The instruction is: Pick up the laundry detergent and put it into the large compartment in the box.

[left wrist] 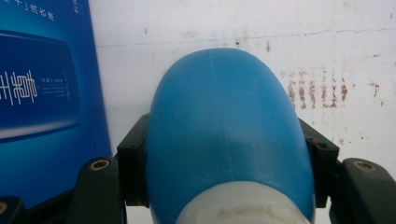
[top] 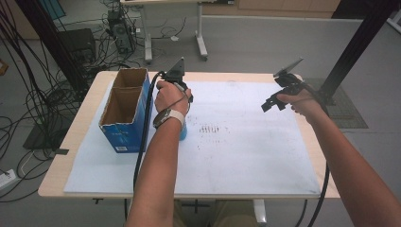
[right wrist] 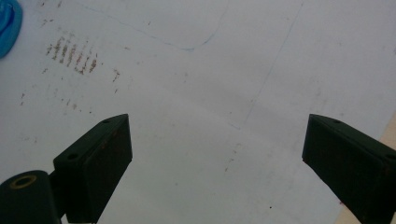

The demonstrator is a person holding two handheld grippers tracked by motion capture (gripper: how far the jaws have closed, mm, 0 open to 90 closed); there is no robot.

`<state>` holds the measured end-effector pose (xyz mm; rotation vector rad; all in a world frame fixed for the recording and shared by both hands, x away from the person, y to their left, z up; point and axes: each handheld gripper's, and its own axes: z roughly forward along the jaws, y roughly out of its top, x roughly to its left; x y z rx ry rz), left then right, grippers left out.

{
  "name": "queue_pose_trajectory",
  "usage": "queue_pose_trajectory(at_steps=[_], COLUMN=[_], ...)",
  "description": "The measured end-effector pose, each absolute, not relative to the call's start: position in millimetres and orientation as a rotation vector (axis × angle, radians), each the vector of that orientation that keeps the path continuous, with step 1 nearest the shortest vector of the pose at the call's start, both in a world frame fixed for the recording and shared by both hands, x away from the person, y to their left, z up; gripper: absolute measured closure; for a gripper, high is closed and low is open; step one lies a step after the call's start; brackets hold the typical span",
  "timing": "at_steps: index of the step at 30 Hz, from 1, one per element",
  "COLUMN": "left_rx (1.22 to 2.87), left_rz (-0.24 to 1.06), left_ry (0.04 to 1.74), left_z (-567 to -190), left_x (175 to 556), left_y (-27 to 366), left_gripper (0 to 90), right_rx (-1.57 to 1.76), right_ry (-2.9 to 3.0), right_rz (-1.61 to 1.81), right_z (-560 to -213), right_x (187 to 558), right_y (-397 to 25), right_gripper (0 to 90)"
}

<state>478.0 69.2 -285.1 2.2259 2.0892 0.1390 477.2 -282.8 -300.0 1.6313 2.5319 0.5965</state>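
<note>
My left gripper [left wrist: 224, 186] was squeezed on the blue bottle [left wrist: 224, 135] near the bench's left edge, beside the box [top: 124, 111]. It wasn't inside yet. My right gripper [right wrist: 217, 154] hung wide apart.

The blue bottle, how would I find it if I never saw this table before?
Look at the white mat on the table, then at the tall open cardboard box with blue sides near its left edge. Just right of that box, the left gripper is shut on the blue bottle. It is smooth, rounded plastic with a white cap, unlike the square printed box.
</note>
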Motion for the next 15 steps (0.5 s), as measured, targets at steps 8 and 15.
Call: queue_pose_trajectory(at_steps=[8, 15], left_rx=[2.225, 2.241], left_rz=[0.13, 0.101], left_ry=[2.084, 2.074], left_z=[-284.5, -282.1], left_x=[478.1, 476.8], left_y=[70.0, 71.4], left_gripper=[37.1, 37.1], right_rx=[1.634, 1.636], right_ry=[2.529, 2.525], right_rz=[0.598, 0.6], right_z=[-299.1, -299.0], right_x=[476.4, 476.1], right_y=[-284.4, -285.6], right_gripper=[8.2, 8.2])
